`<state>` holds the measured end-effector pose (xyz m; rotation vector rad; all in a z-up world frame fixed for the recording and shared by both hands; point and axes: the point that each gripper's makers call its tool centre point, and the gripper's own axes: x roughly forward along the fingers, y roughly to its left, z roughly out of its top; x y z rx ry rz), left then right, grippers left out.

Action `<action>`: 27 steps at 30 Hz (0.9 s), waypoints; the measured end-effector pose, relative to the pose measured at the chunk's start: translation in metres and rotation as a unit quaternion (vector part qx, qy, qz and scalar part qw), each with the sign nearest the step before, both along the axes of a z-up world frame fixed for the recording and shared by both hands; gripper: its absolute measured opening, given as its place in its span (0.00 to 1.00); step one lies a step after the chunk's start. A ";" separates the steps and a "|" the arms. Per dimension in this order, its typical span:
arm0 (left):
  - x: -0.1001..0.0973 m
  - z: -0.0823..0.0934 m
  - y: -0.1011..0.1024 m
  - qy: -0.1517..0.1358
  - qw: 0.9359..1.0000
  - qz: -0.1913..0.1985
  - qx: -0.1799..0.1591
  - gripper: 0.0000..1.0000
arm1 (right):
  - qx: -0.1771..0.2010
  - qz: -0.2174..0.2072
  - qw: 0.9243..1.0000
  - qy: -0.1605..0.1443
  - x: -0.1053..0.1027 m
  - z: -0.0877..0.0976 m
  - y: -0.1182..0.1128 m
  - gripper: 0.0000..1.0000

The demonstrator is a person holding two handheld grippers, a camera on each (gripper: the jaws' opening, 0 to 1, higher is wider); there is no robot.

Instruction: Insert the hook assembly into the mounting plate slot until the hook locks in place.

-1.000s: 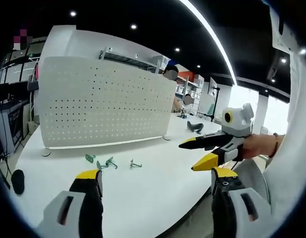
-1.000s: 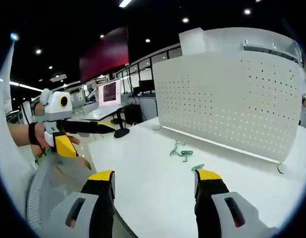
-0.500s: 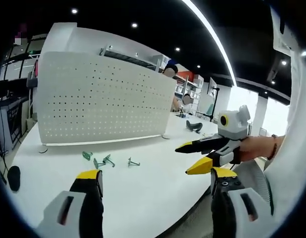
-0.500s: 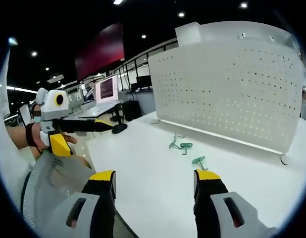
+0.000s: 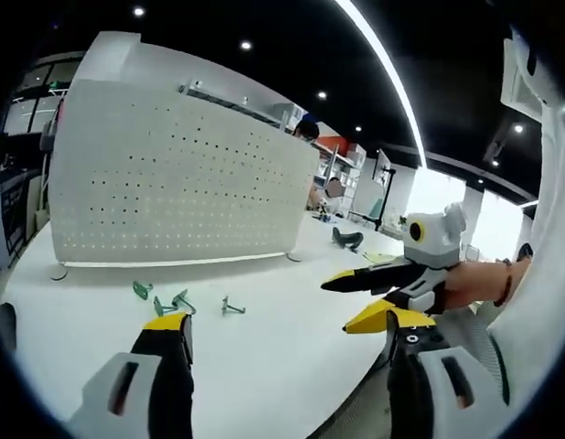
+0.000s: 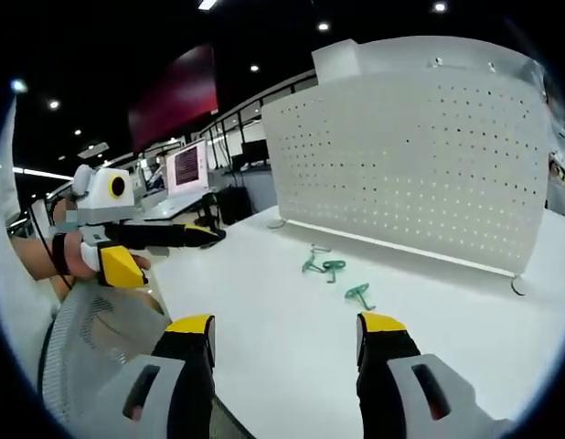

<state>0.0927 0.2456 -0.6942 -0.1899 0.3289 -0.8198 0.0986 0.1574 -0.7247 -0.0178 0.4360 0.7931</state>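
Note:
A white perforated mounting plate (image 5: 173,183) stands upright on the white table (image 5: 264,366); it is the same plate (image 6: 410,165) in the right gripper view. In front of it lie loose hooks: two green hooks (image 5: 141,290) (image 5: 173,304) and a grey hook (image 5: 230,308). The right gripper view has a green hook (image 6: 358,294) nearest and two more hooks (image 6: 321,266) beyond. My left gripper (image 5: 287,325) is open and empty over the table's near edge, also seen as the left gripper (image 6: 173,251). My right gripper (image 6: 284,325) is open and empty too, seen as the right gripper (image 5: 342,304).
A mesh chair back (image 6: 90,347) sits below the table edge near my left hand. A monitor (image 6: 186,169) glows on a desk behind. A dark object (image 5: 346,240) lies at the table's far end, where people sit beyond the plate.
Both views have shifted a little; the plate looms larger and the hooks sit nearer. Both grippers stay open and empty, and the hooks lie where they were.

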 end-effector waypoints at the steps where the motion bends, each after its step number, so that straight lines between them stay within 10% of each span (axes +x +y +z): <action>1: 0.001 -0.001 -0.001 0.000 1.000 -0.001 0.000 0.89 | -0.001 -0.002 1.000 0.000 0.000 0.000 -0.001 0.63; 27: 0.035 -0.018 -0.009 0.022 1.000 -0.006 0.020 0.78 | -0.006 -0.019 1.000 0.014 -0.004 0.001 -0.004 0.63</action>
